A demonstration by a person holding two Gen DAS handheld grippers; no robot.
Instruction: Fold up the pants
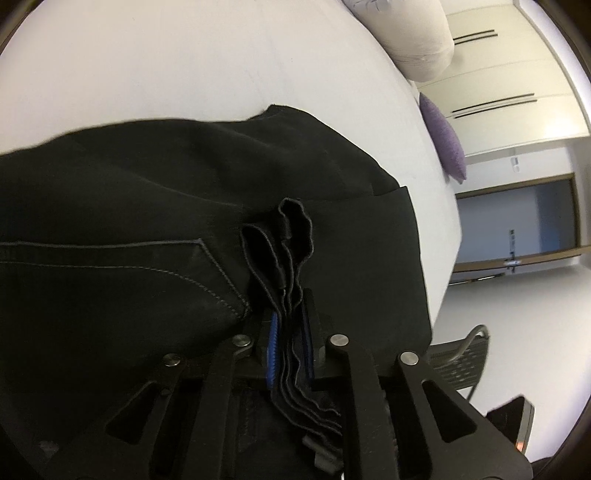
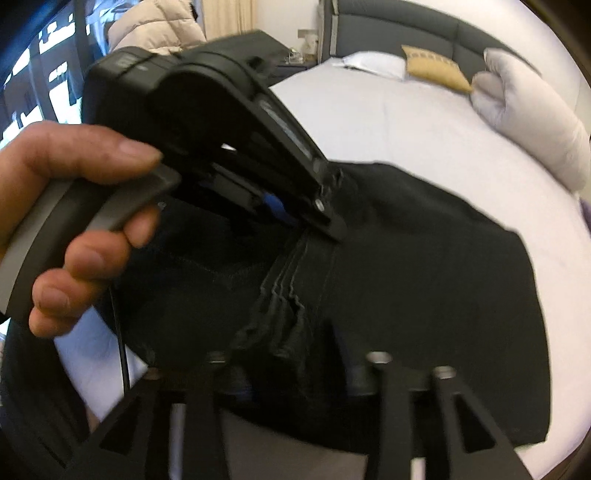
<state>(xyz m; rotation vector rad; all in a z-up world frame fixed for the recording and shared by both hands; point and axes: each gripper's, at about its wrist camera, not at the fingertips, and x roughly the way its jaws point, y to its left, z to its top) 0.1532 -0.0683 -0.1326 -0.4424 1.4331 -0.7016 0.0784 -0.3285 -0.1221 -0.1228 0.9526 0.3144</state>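
Observation:
Black pants (image 1: 155, 206) lie folded on a white bed (image 1: 184, 55), a stitched back pocket facing up. My left gripper (image 1: 290, 325) is shut on a bunch of stacked black hem edges, which stick up between its blue-padded fingers. In the right wrist view the pants (image 2: 424, 277) spread over the bed (image 2: 388, 122). My right gripper (image 2: 291, 350) is shut on the same bundle of layered edges. The left gripper (image 2: 317, 210), held by a hand (image 2: 74, 206), clamps that bundle just beyond my right one.
White pillows (image 2: 532, 125), a tan cushion (image 2: 436, 70) and a grey headboard (image 2: 388, 29) sit at the bed's far end. A purple cushion (image 1: 445, 136) lies at the bed's edge. Wardrobe doors (image 1: 498, 92), a chair (image 1: 461, 362) and bare floor lie beyond.

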